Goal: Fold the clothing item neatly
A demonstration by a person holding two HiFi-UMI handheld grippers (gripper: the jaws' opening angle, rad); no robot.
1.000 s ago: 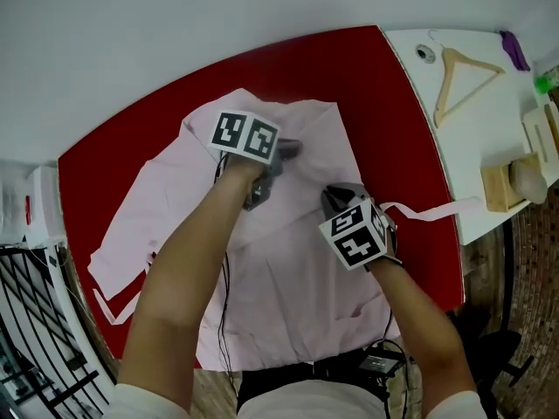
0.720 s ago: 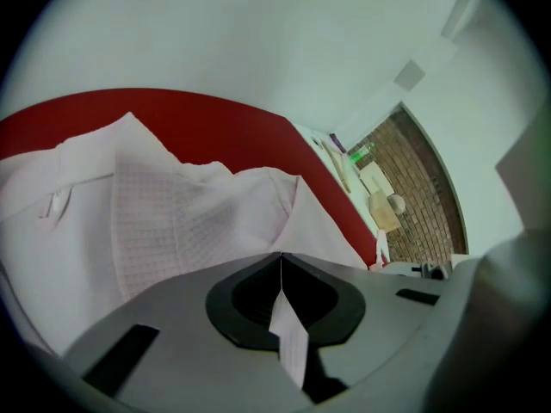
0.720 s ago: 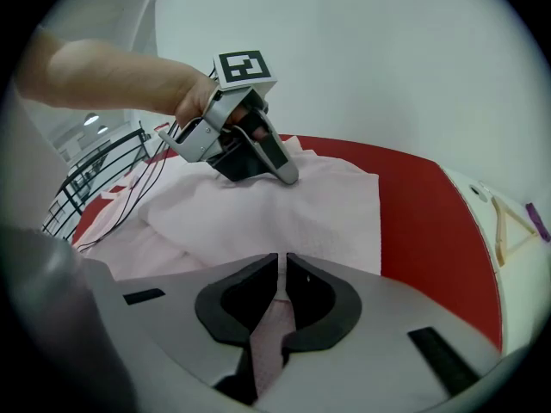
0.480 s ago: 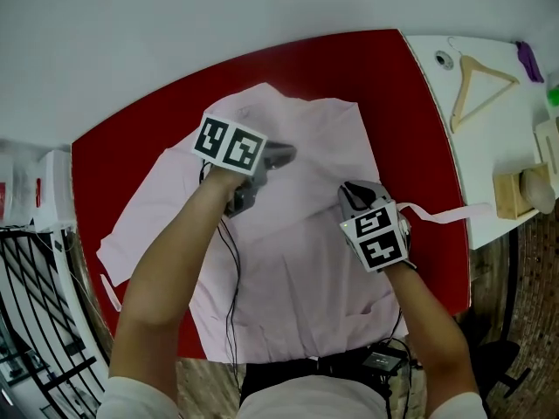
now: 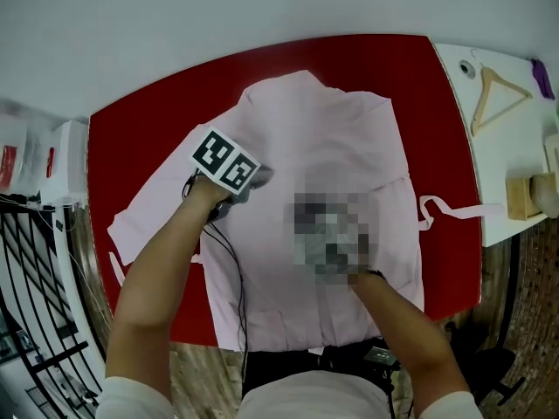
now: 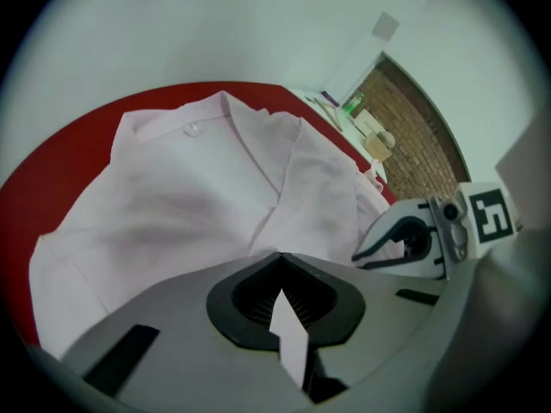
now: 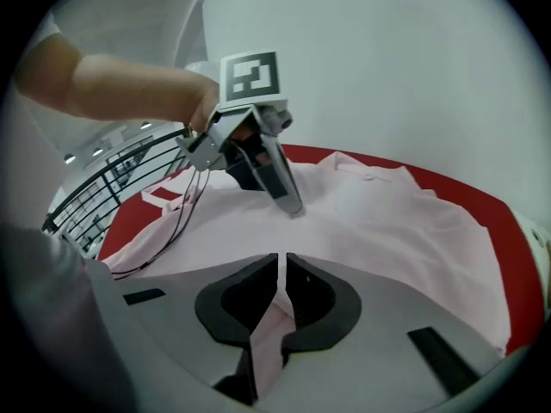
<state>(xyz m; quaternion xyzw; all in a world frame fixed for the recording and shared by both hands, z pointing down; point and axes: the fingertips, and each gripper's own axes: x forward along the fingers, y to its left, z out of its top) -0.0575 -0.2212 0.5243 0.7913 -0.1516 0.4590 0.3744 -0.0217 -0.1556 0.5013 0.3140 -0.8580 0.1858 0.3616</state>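
Note:
A pale pink shirt (image 5: 323, 147) lies spread, collar away from me, on the red table (image 5: 148, 120). My left gripper (image 5: 258, 177) rests on the shirt's left half, shut, with a sliver of the fabric pinched between its pads (image 6: 281, 256). My right gripper (image 7: 281, 256) is shut on a fold of pink cloth; in the head view a blurred patch covers it, near the shirt's middle. The right gripper's fingers (image 6: 383, 246) show beside the left one, and the left gripper's fingers (image 7: 288, 198) touch the cloth in the right gripper view.
A white side table (image 5: 502, 155) on the right holds a wooden hanger (image 5: 498, 94) and a wooden block (image 5: 524, 197). A pink tie strip (image 5: 454, 209) trails over the red table's right edge. Black railing (image 5: 35, 269) stands at the left. A cable (image 5: 234, 269) crosses the shirt.
Both grippers have moved toward me and to the left across the shirt, still shut on its cloth. The right front panel now lies spread wider to the right.

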